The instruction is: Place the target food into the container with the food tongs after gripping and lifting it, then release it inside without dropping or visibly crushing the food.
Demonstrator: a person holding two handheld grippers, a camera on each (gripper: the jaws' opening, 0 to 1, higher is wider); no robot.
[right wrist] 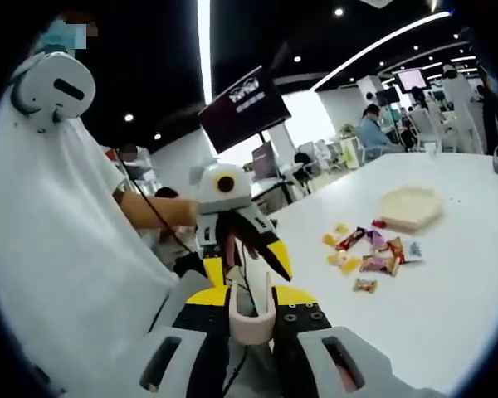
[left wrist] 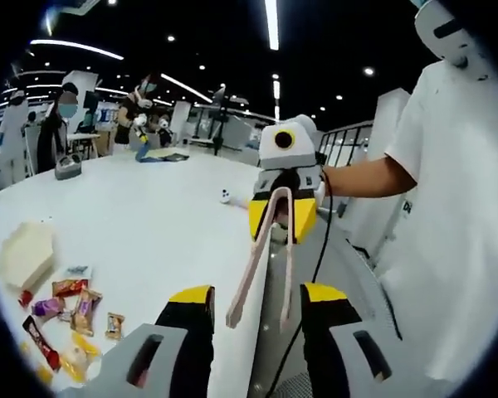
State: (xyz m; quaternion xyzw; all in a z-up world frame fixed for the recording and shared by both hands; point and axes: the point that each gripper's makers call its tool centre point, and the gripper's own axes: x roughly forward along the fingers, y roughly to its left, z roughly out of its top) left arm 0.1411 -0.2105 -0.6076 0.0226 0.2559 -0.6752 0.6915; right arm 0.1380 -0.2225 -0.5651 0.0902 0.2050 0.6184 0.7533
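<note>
Left gripper (left wrist: 256,311): grey plastic body, black jaws with yellow tips, jaws wide apart, nothing between them. It also shows in the right gripper view (right wrist: 249,245) at 12 o'clock of center, facing the camera, jaws splayed.

Right gripper (right wrist: 251,311): same build, jaws closed in on the hinge end of the tongs (right wrist: 251,319), a pale pink smooth plastic U-bend pinched between the yellow tips. In the left gripper view the right gripper (left wrist: 282,217) sits at center, tongs (left wrist: 264,257) hanging toward 6 o'clock, two thin flat pink arms, tips spread, holding nothing.

Table (left wrist: 158,224): white, matte, flat.

Food: a loose scatter of small wrapped snacks (right wrist: 367,249), glossy foil wrappers in red, yellow, orange and purple, at 3 o'clock in the right gripper view; same pile (left wrist: 66,319) at 8 o'clock in the left gripper view. All on the table, none in the tongs.

Container (right wrist: 410,207): shallow, cream, hexagon-like tray, just past the snacks, 2 o'clock; in the left gripper view (left wrist: 25,255) at 9 o'clock. Looks to hold no food.

Left gripper view adds the person's white tee (left wrist: 448,215) and bare forearm at 3 o'clock, and people in the background at 10 o'clock. Right gripper view adds a dark screen (right wrist: 245,108) at 12 o'clock.
</note>
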